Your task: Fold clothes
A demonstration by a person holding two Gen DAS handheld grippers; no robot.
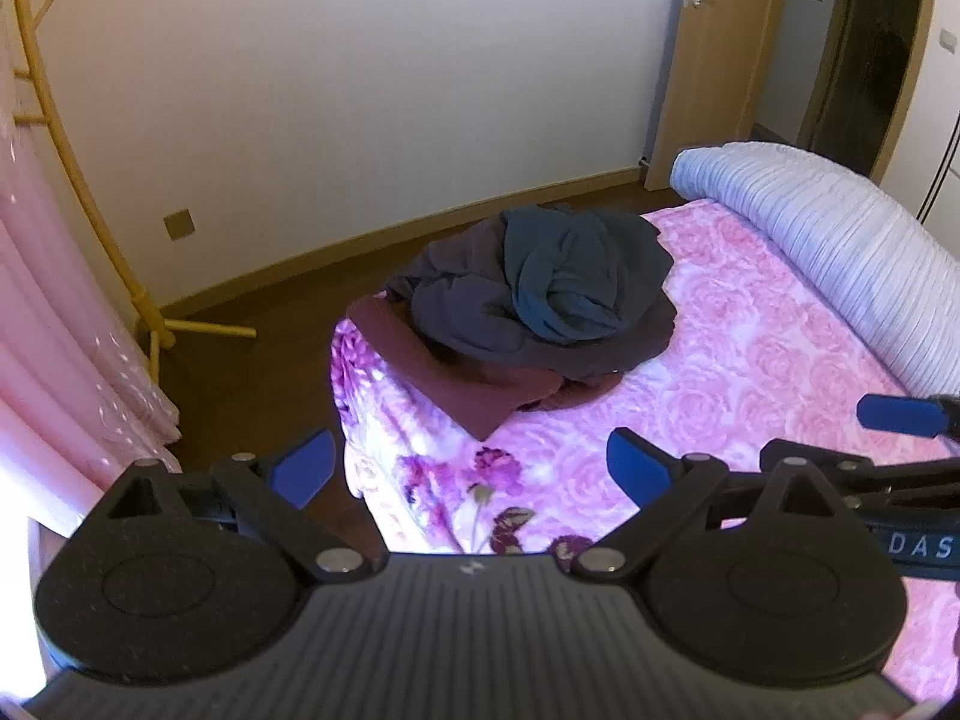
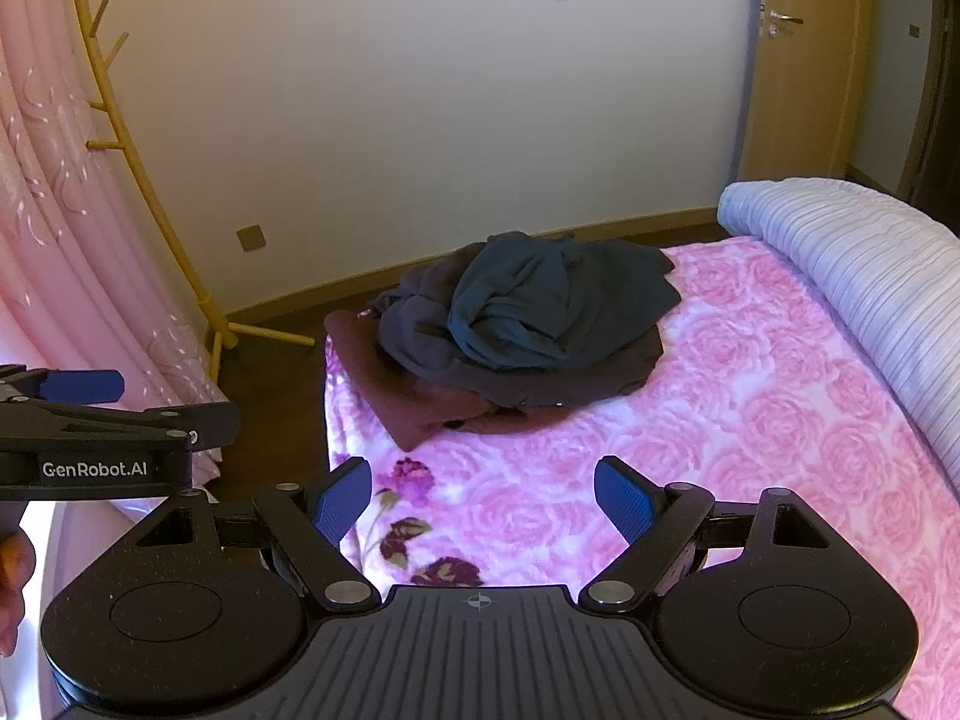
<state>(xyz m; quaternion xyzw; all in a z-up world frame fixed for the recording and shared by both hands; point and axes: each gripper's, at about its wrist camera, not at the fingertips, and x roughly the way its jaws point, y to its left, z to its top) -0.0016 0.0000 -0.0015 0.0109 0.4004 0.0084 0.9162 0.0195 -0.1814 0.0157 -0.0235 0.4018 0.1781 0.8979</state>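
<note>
Ribbed black plastic fills the bottom of both views, with two round pivot discs and linked arms that end in flat blue pads. The left gripper (image 1: 471,468) has its jaws spread wide and holds nothing; the right gripper (image 2: 483,501) is likewise released and empty, over the near edge of the bed (image 1: 750,372).

The bed's cover is plush, with pale pink roses across the top and darker purple blooms on the side that drops at 6 o'clock. The clothes (image 1: 534,300) sit in a soft, crumpled heap at 12 o'clock from each gripper, well apart from the fingers, near the bed's far corner. A teal garment lies twisted on top, over a slate-grey one, over a maroon piece that spreads flat beneath. At 2 o'clock a grey-white quilt (image 1: 840,246) with fine ribbing lies rolled along the bed.

At 10 o'clock a yellow rack (image 2: 138,180) with pegs stands on the dark floor, beside glossy pink curtains (image 2: 54,210).

Only the left view shows the right gripper's blue tip and the letters "DAS" at 3 o'clock. Only the right view shows the left gripper from the side at 9 o'clock, marked "GenRobot.AI", and part of a hand (image 2: 15,588) at the frame's edge.
</note>
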